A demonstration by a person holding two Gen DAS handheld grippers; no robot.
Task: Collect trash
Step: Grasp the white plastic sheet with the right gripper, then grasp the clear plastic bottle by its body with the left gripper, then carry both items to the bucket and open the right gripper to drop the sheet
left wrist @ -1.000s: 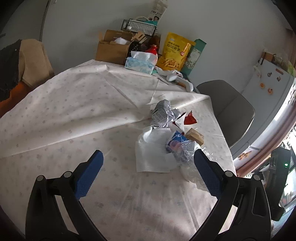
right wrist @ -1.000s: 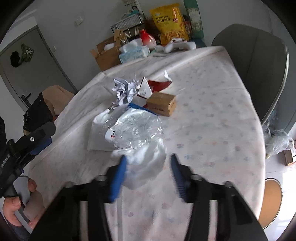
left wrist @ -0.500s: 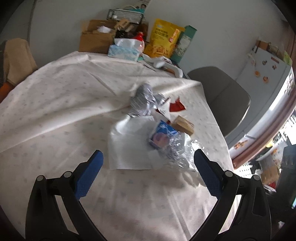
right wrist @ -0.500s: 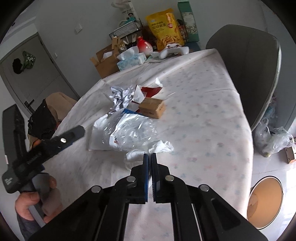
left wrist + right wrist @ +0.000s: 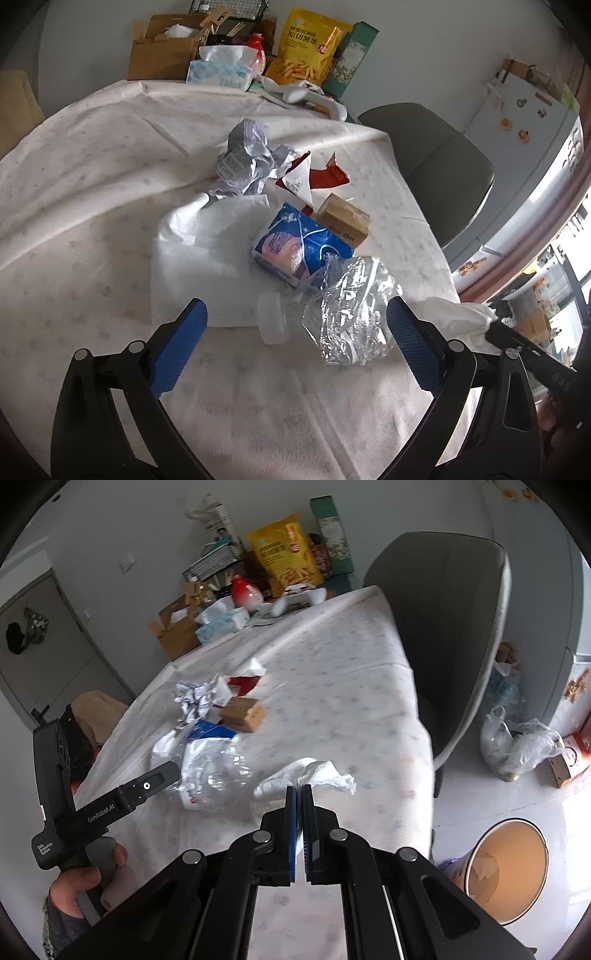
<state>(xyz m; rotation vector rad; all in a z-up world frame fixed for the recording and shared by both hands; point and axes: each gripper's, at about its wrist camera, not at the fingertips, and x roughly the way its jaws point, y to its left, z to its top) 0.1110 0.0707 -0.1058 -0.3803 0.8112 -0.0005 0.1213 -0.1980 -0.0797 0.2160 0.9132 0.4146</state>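
Observation:
My right gripper (image 5: 299, 794) is shut on a crumpled white tissue (image 5: 306, 773) and holds it just above the table; the tissue also shows in the left wrist view (image 5: 458, 314). My left gripper (image 5: 295, 321) is open, its jaws either side of a crushed clear plastic bottle (image 5: 347, 310) with a white cap. Behind it lie a blue snack wrapper (image 5: 295, 247), a flat white napkin (image 5: 207, 254), a small brown box (image 5: 343, 219), crumpled silver foil (image 5: 247, 162) and a red-white torn packet (image 5: 314, 177). The pile also shows in the right wrist view (image 5: 210, 716).
A waste bin (image 5: 506, 867) stands on the floor right of the table. A grey chair (image 5: 454, 627) is at the table's right edge (image 5: 424, 738). Boxes, a tissue box (image 5: 218, 70) and a yellow snack bag (image 5: 314, 51) line the far end. Plastic bags (image 5: 517, 742) lie on the floor.
My right gripper closed on the white tissue and pulled it away from the pile toward the table's right edge. My left gripper moved forward, closer to the crushed bottle, still open.

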